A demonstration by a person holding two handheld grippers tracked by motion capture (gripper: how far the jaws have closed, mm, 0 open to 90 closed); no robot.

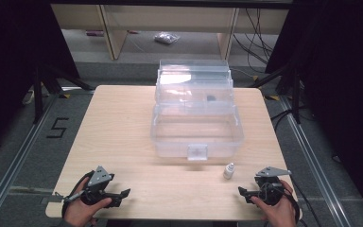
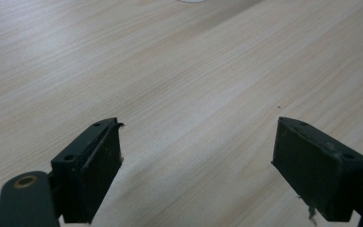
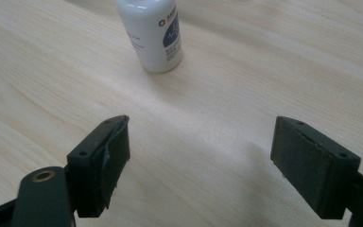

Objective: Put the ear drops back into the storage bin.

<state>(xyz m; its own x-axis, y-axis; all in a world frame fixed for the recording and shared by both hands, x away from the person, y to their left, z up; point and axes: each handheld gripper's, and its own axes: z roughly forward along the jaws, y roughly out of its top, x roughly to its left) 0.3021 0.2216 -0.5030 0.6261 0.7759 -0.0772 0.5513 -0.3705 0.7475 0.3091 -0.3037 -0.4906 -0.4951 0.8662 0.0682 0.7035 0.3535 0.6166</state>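
Your left gripper (image 1: 123,193) and right gripper (image 1: 242,191) rest low at the near edge, jaws wide, empty. The small white bottle (image 1: 229,170) stands upright near your right one, before the clear plastic box (image 1: 196,137) on pale wood.

A lab: black curtains (image 1: 9,56), floor rails (image 1: 14,156), loose cables (image 1: 257,38).

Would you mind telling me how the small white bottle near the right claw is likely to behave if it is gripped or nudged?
The small white bottle stands upright on a narrow base, so a sideways nudge would probably tip it, and being round it might then roll across the table. Its smooth, glossy wall may slip between the pads. It looks like rigid plastic and probably light, so the open right claw should need only modest squeeze.
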